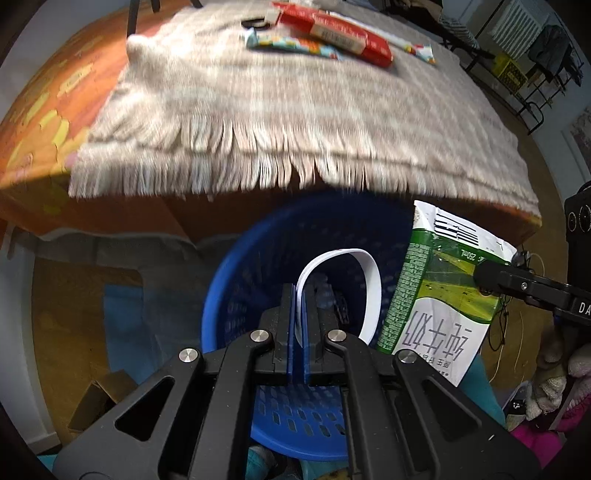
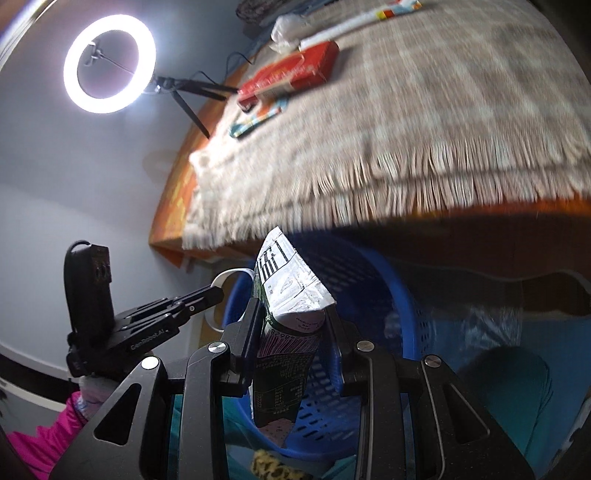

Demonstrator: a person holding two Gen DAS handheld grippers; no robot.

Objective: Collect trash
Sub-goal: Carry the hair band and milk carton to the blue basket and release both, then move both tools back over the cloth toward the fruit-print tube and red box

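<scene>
A blue perforated plastic basket (image 1: 236, 295) (image 2: 399, 306) stands on the floor below the table edge. My left gripper (image 1: 300, 295) is shut on a curled white paper strip (image 1: 371, 291), which hangs over the basket's opening. My right gripper (image 2: 291, 317) is shut on a green and white milk carton (image 2: 286, 332), also held above the basket. From the left wrist view the carton (image 1: 439, 295) shows at the right with one right finger (image 1: 495, 277) on it. The left gripper (image 2: 218, 291) appears at the left in the right wrist view.
A fringed beige cloth (image 1: 280, 107) covers an orange table (image 1: 48, 107). On it lie a red box (image 1: 336, 31), a colourful wrapper (image 1: 291, 43) and a long white wrapper (image 1: 402, 42). A ring light (image 2: 109, 62) glows at the table's far side. A pink sleeve (image 2: 40, 439) shows.
</scene>
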